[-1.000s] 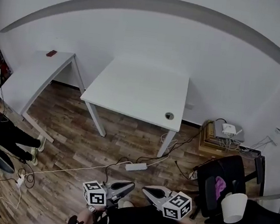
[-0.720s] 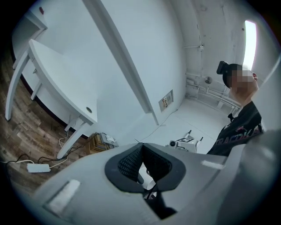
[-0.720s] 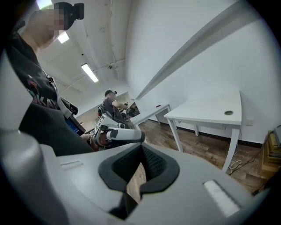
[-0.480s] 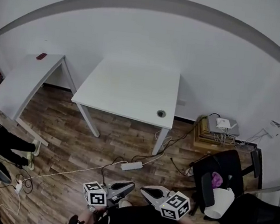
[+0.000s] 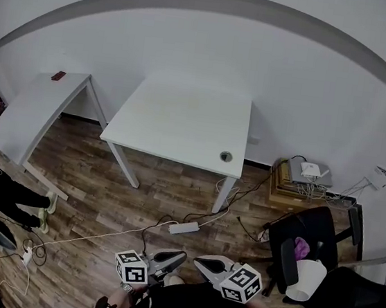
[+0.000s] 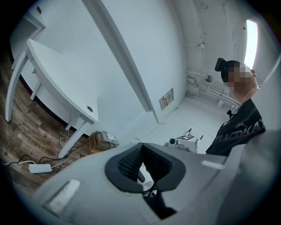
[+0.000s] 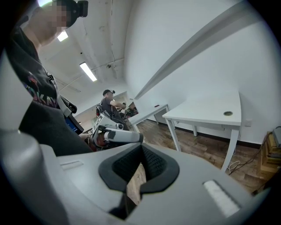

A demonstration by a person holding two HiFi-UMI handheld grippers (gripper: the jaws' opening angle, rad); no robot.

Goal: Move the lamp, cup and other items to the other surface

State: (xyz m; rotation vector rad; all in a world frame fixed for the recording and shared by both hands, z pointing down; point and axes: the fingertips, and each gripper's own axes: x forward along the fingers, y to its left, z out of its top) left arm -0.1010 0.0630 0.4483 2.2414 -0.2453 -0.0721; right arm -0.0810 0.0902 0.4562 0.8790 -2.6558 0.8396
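Only the person's head has turned a little since a second ago, while the left gripper [image 5: 179, 256] and right gripper [image 5: 201, 261] stay at the waist, tips near each other, jaws together and empty, and the cup [image 5: 307, 279] sits on the chair [image 5: 309, 234], well apart from the table [image 5: 183, 124].

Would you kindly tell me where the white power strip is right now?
In the head view, the power strip lies on the wood floor near the middle, beside the foot of the white table's right-hand front leg.
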